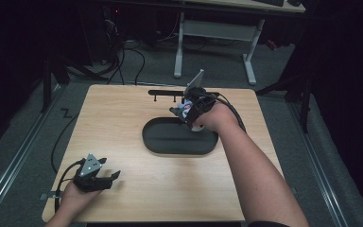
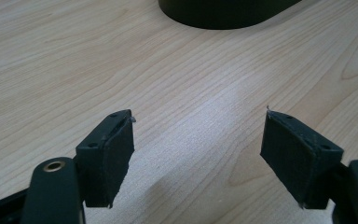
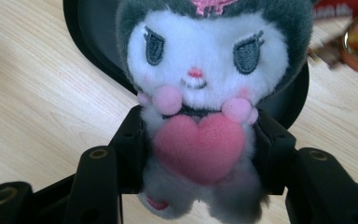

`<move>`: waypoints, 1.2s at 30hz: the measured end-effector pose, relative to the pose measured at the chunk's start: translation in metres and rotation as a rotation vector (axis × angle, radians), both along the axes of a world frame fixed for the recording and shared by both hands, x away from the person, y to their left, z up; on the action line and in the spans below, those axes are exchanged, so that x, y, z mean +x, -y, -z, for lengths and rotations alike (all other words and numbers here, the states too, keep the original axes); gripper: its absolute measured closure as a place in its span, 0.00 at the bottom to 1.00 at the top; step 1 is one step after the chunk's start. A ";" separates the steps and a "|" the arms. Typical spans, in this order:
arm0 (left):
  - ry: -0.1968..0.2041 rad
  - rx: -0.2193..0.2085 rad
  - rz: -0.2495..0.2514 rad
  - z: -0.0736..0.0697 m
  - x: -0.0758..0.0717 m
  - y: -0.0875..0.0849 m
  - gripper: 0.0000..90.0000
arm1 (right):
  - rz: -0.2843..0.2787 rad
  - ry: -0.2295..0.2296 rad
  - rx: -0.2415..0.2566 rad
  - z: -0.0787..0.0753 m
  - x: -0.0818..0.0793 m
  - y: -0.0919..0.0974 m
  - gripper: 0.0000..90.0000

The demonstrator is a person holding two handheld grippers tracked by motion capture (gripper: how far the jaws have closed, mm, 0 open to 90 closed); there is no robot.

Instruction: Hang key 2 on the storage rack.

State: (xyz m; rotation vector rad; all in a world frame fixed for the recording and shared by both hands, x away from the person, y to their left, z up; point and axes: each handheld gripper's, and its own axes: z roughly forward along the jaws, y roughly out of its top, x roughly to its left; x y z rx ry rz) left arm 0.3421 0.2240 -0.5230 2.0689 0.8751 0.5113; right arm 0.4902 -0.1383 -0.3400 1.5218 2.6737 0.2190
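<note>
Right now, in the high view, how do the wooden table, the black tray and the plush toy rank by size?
1. Wooden table, by far the largest.
2. Black tray.
3. Plush toy, smallest, though the right tool partly covers it.

My right gripper (image 1: 182,112) hangs over the far rim of the tray (image 1: 147,137), its jaws clamped on the body of a plush toy (image 3: 200,93), one pad pressed to each flank. The right forearm (image 1: 260,175) runs in from the near edge and rises at a slant toward the tray, wrist bent so the jaws point left across it. My left gripper (image 1: 105,178) sits well short of the tray on the near left, held low over the table (image 1: 123,118), jaws spread wide with nothing between the pads (image 2: 109,158). The left hand (image 1: 75,194) wraps it from behind, and its cable loops off to the left.
</note>
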 end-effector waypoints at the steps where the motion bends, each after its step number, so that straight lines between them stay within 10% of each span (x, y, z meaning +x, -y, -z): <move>1: 0.000 0.000 -0.001 0.000 0.000 0.000 0.29 | 0.000 -0.001 0.005 0.002 0.000 0.000 0.53; 22: -0.012 0.015 0.014 0.002 0.000 0.003 0.29 | 0.042 0.037 0.082 0.048 -0.002 0.013 0.47; 36: -0.013 0.017 0.018 0.002 0.001 0.004 0.29 | 0.078 0.077 0.100 0.049 -0.007 0.019 0.37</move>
